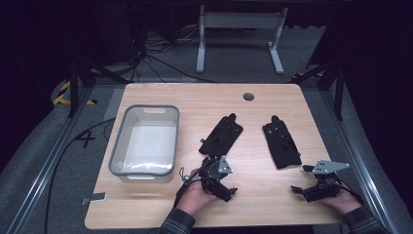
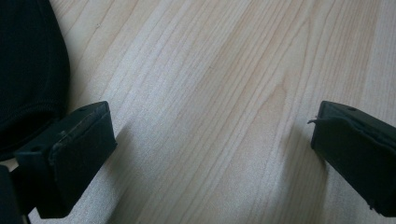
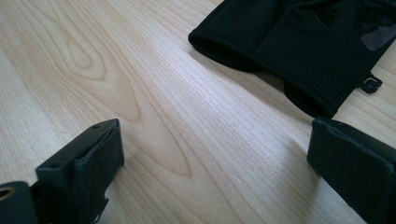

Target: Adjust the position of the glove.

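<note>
High view: two flat black gloves lie mid-desk, left glove [image 1: 221, 135] angled just above the left claw [image 1: 229, 191], right glove [image 1: 281, 144] up-left of the right claw [image 1: 301, 190], grey bin [image 1: 118, 146] well apart on the left of the desk [image 1: 263, 204]. Left gripper view: jaws wide apart, nothing held, bare wood between, glove cuff [image 2: 28, 70] beside one jaw. Right gripper view: jaws wide, nothing held, glove [image 3: 299, 42] ahead, clear wood in front.

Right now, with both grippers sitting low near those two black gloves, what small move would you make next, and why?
Probably ease the left gripper forward toward the cuff of the left glove. Its jaws stand wide open over bare wood, with the glove's edge just beside one of them. The right gripper is also open, short of the right glove. The grey tub looks a likely place for the gloves.
</note>
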Available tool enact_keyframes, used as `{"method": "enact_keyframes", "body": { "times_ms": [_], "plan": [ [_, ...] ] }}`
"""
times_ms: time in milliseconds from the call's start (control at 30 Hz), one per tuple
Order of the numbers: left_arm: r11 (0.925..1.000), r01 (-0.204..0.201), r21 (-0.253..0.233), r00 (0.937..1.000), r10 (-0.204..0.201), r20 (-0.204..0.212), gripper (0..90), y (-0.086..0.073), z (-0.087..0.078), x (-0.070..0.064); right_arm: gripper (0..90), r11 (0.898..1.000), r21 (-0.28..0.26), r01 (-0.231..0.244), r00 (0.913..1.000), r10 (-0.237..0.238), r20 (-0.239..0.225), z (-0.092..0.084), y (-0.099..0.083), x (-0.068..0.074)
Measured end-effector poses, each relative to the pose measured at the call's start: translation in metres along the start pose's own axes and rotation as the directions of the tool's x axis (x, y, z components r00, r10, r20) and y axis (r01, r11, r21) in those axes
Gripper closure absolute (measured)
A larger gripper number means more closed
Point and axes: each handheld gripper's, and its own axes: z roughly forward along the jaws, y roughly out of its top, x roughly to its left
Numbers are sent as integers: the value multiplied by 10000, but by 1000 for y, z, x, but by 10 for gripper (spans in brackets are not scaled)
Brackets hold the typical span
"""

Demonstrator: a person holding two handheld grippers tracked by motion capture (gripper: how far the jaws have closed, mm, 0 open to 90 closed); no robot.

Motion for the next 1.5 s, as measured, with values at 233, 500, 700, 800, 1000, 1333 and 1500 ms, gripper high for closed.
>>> {"method": "enact_keyframes", "body": {
  "times_ms": [233, 500, 700, 800, 1000, 1333, 1500],
  "plan": [
    [10000, 3, -2, 10000, -3, 0, 0, 0, 0, 0, 168, 9995, 221, 218, 9996, -215, -157, -3, 4, 0],
    [10000, -3, -1, 10000, 3, 6, 0, 0, 0, 0, 493, 9991, -339, 257, 9995, -263, -178, -13, 18, -6],
    [10000, -1, -4, 10000, 1, 6, 0, 0, 0, 0, 677, 9979, -538, 347, 9989, -363, -281, -11, 31, -14],
    [10000, -3, -3, 10000, 3, 4, 0, 0, 0, 0, 775, 9978, -595, 296, 9989, -317, -336, -9, 35, -18],
    [10000, -2, -2, 10000, 2, 6, 0, 0, 0, 0, 894, 9980, -626, 67, 9991, -93, -417, -5, 45, -25],
    [10000, -1, -2, 10000, 1, 9, 0, 0, 0, 0, 898, 9981, -550, 262, 9981, -292, -546, 12, 58, -40],
    [10000, -2, -1, 10000, 2, 9, 0, 0, 0, 0, 898, 9990, -315, 319, 9981, -335, -524, 24, 60, -48]
  ]
}}
